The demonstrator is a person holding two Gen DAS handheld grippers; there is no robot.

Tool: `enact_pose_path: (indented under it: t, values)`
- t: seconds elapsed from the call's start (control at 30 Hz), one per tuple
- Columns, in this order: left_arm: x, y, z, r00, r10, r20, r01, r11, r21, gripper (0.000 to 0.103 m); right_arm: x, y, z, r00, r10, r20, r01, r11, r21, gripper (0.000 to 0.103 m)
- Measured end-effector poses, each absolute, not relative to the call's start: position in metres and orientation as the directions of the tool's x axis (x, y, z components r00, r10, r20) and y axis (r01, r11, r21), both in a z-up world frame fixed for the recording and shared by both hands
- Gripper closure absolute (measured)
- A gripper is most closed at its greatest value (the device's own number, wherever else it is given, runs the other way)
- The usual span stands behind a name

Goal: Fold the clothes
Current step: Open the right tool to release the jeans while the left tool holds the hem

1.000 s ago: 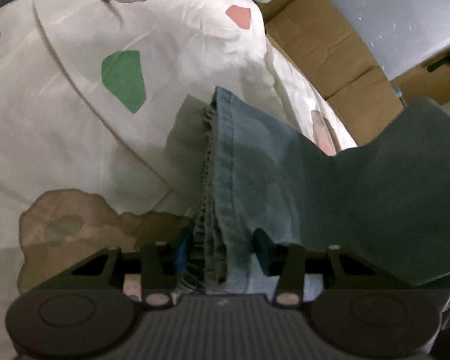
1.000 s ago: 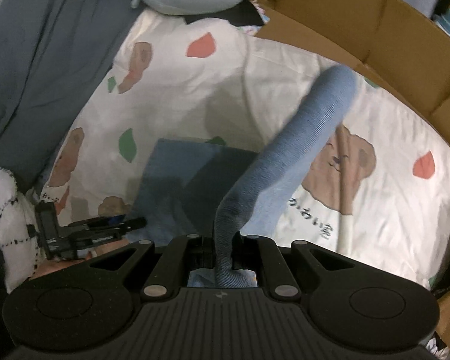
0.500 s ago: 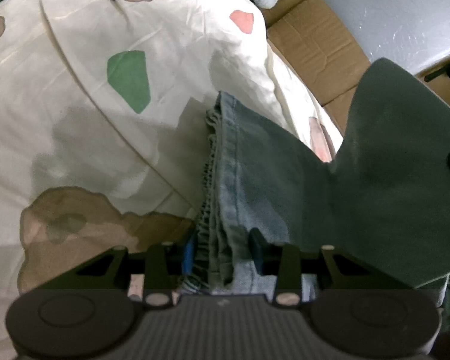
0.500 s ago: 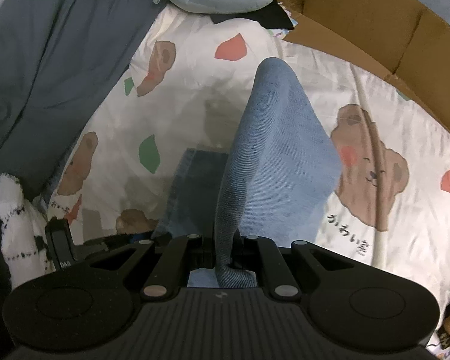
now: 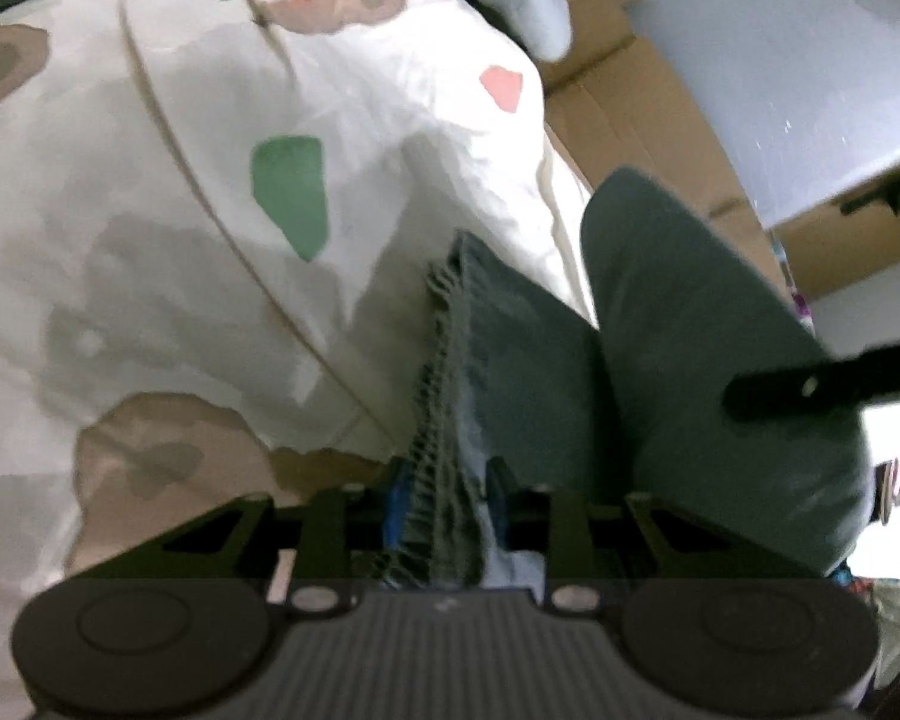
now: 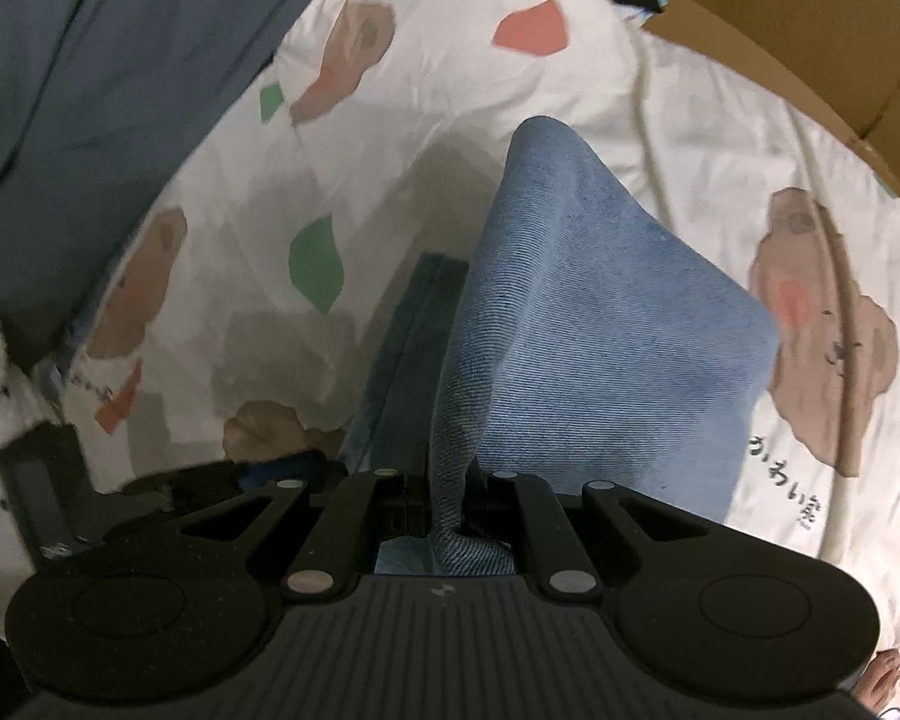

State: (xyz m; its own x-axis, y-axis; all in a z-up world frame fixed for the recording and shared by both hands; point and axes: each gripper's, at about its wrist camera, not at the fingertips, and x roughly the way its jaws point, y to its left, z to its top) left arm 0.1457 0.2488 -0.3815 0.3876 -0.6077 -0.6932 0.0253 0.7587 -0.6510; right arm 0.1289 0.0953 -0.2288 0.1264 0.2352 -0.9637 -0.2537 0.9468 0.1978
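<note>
The job in hand is folding a pair of blue denim jeans (image 6: 600, 330) that lies on a white bed sheet with bear and colour-patch prints (image 6: 660, 120). The right hand-held gripper (image 6: 450, 516) has its jaws pinched tight on a fold of the denim, and the cloth rises from it like a tent and drapes over the flat part of the jeans below. The left hand-held gripper (image 5: 444, 504) sits at the frayed hem of the jeans (image 5: 432, 372). Its jaws are closing, with the bunched hem between them, and the pads look close to the cloth on both sides.

This looks like the middle of a fold, with one end being brought over the other. The next move likely calls for laying the lifted end down flat and lining up its edge with the hem, while the left side keeps the hem from sliding.

There is open sheet ahead and to the left of the jeans. A brown cardboard box wall (image 6: 810, 18) stands close along the far right, and a dark blue-grey cloth (image 6: 90, 60) lies at the left edge of the bed, so wide swings there could bump or snag
</note>
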Motion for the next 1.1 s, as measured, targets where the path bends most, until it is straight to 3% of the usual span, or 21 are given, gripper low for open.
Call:
enact_pose_path:
  t: [0.63,0.73,0.83,1.1]
  values:
    - [0.143,0.263,-0.378,0.414,-0.59,-0.694,-0.016,0.757,-0.653,0.074,0.117,0.169,-0.284,0.058,0.069,-0.996,-0.485,0.874,0.032,0.096]
    - [0.143,0.267,-0.377,0.426,-0.584,-0.691,-0.028,0.755,-0.655,0.074,0.116,0.18,-0.29,0.046,0.04,-0.998,-0.498,0.867,0.012,0.087]
    - [0.142,0.275,-0.373,0.446,-0.58,-0.682,-0.044,0.746,-0.664,0.074,0.115,0.185,-0.28,0.025,0.074,-0.997,-0.501,0.864,0.051,0.072]
    - [0.146,0.282,-0.357,0.482,-0.641,-0.597,-0.042,0.663,-0.747,0.073,0.114,0.156,-0.219,0.061,0.22,-0.974,-0.448,0.878,0.17,0.066]
